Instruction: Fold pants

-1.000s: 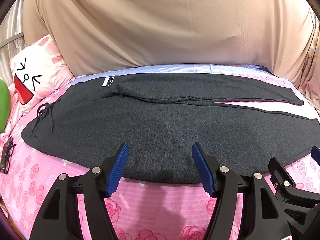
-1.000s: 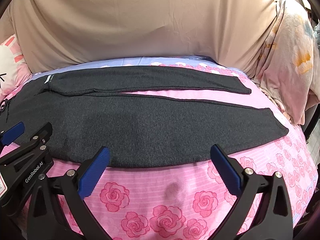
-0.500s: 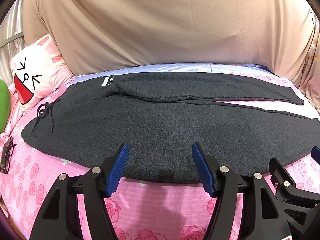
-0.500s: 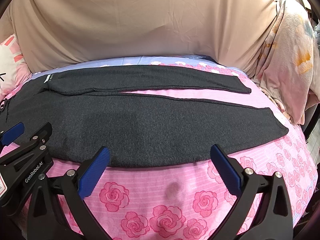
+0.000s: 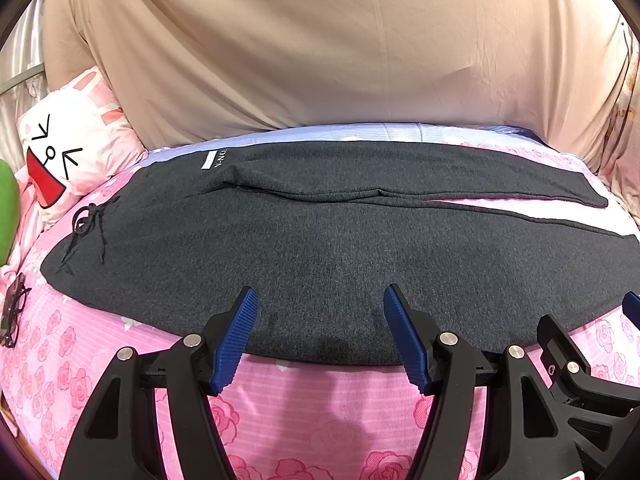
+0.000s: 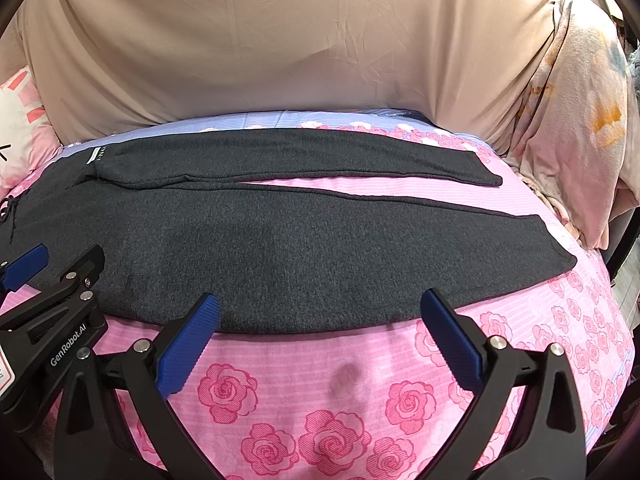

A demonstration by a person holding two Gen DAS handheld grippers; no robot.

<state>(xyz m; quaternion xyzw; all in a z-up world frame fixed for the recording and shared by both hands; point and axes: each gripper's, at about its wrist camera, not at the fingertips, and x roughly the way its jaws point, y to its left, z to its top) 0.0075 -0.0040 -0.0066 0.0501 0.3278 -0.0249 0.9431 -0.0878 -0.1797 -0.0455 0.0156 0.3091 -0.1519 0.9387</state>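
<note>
Dark grey pants (image 5: 320, 240) (image 6: 300, 240) lie flat across a pink rose-print bed, waistband and drawstring (image 5: 86, 226) at the left, two legs spread apart toward the right. My left gripper (image 5: 318, 300) hovers open over the near edge of the pants, nothing between its blue pads. Further right, my right gripper (image 6: 320, 304) is open wide above the same near edge, also holding nothing. Each gripper shows at the edge of the other's view.
A beige sheet (image 5: 340, 48) hangs behind the bed. A white cartoon-face pillow (image 5: 68, 148) and a green object (image 5: 6, 208) sit at the left, with dark glasses (image 5: 12, 312) on the bedsheet (image 6: 320, 420). A pale floral blanket (image 6: 572, 120) is heaped at the right.
</note>
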